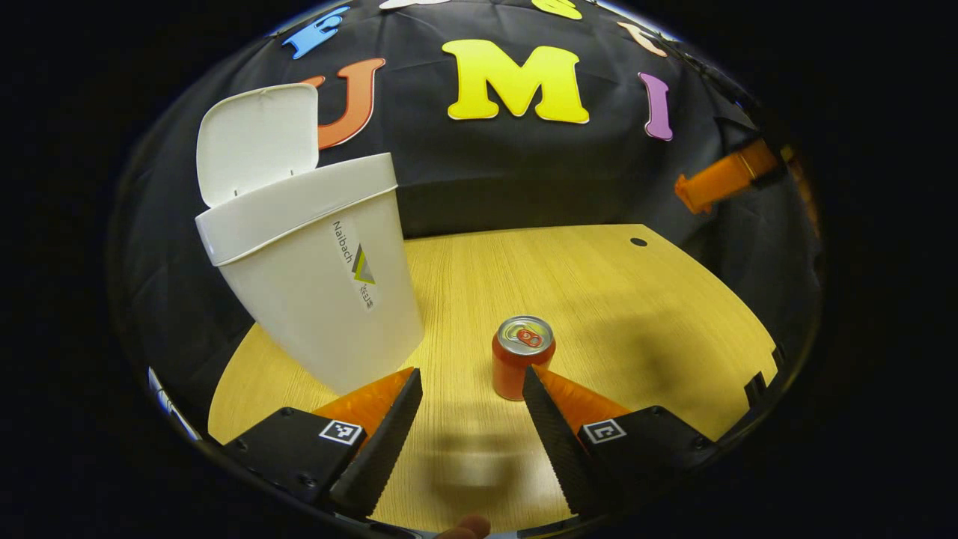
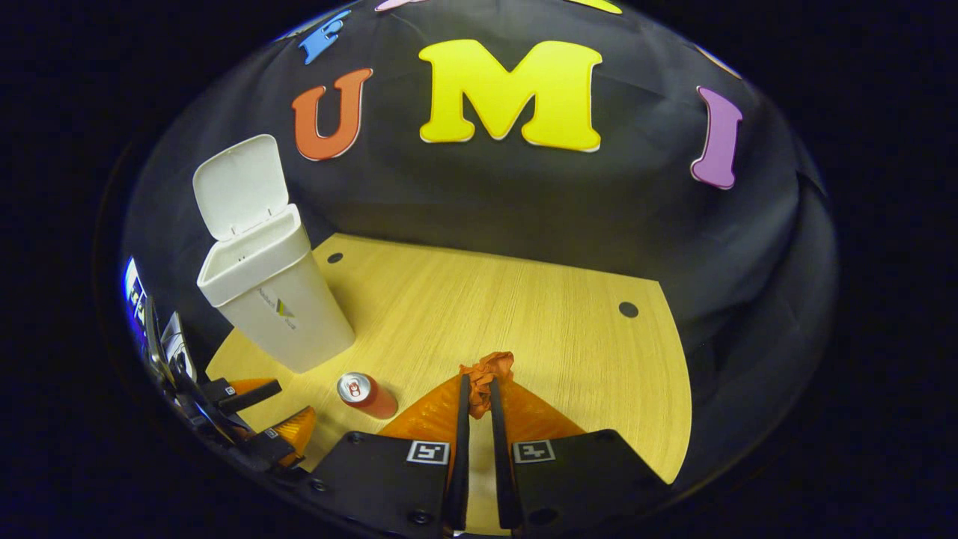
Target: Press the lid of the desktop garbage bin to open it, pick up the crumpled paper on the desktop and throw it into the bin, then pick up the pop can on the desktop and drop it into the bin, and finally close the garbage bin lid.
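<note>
The white bin (image 1: 322, 277) stands at the left of the wooden table (image 1: 599, 284), its lid (image 1: 254, 142) flipped up. A red pop can (image 1: 522, 358) stands upright just ahead of my left gripper (image 1: 471, 385), which is open with nothing between its fingers. In the right gripper view, the bin (image 2: 269, 299) is far left with its lid (image 2: 239, 183) raised, and the can (image 2: 365, 394) stands in front of it. My right gripper (image 2: 479, 389) is shut on the crumpled orange paper (image 2: 486, 370), held above the table (image 2: 569, 337).
The other gripper (image 2: 254, 419) shows open at the lower left of the right gripper view. The other gripper (image 1: 722, 180) also appears at the far right of the left gripper view, raised against the black wall. Small holes (image 2: 628, 308) mark the tabletop.
</note>
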Available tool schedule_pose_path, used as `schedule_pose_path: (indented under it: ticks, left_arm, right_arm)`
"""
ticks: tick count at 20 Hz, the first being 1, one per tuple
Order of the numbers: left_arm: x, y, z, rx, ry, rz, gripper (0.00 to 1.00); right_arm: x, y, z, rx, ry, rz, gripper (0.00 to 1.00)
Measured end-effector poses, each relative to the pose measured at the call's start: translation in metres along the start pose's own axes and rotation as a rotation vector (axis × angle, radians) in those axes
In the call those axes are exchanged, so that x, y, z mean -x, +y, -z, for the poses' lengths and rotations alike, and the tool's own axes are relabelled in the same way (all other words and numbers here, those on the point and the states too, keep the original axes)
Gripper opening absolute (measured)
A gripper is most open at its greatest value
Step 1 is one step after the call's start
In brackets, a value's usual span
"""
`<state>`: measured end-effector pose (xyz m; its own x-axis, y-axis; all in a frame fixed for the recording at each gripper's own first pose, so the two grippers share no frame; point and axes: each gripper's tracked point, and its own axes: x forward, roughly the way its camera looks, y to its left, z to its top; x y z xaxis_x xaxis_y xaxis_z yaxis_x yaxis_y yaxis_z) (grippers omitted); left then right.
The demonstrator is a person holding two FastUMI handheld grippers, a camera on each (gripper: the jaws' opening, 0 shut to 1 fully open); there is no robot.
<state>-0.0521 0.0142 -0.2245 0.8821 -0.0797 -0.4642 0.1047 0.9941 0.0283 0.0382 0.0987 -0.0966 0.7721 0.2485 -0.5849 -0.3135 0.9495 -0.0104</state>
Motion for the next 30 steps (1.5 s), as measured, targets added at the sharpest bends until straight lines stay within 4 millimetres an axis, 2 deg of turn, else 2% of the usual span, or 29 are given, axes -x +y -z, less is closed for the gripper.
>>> schedule_pose_path:
  ticks: [2, 4, 7, 10, 14, 19, 23, 26, 28, 30]
  left_arm:
    - [0.004, -0.003, -0.002, -0.012, -0.019, 0.012, 0.91]
    - [0.008, -0.007, -0.004, -0.014, -0.043, 0.034, 0.91]
    - [0.015, -0.01, -0.004, -0.014, -0.062, 0.065, 0.91]
    - [0.021, 0.0, -0.005, -0.024, -0.088, 0.068, 0.91]
    - [0.027, 0.024, 0.0, -0.011, -0.101, 0.063, 0.91]
    - [0.03, 0.055, 0.005, -0.002, -0.099, 0.043, 0.91]
    - [0.032, 0.073, 0.012, 0.006, -0.098, 0.024, 0.91]
    - [0.031, 0.088, 0.018, 0.012, -0.088, 0.005, 0.91]
    - [0.03, 0.094, 0.023, 0.022, -0.08, -0.004, 0.91]
    - [0.03, 0.098, 0.028, 0.032, -0.075, -0.009, 0.91]
  right_arm:
    - [0.013, 0.011, -0.027, 0.017, -0.064, -0.024, 0.16]
    - [0.024, 0.033, -0.053, -0.007, -0.114, -0.068, 0.16]
    - [0.031, 0.06, -0.088, 0.011, -0.178, -0.109, 0.16]
    - [0.026, 0.101, -0.12, 0.032, -0.232, -0.165, 0.16]
    - [0.023, 0.156, -0.146, 0.066, -0.276, -0.224, 0.14]
    - [0.012, 0.235, -0.158, 0.111, -0.282, -0.315, 0.16]
    - [-0.006, 0.295, -0.152, 0.146, -0.246, -0.389, 0.16]
    - [-0.025, 0.327, -0.149, 0.163, -0.225, -0.418, 0.16]
    - [-0.04, 0.345, -0.14, 0.169, -0.189, -0.44, 0.16]
    - [-0.055, 0.357, -0.133, 0.18, -0.166, -0.435, 0.16]
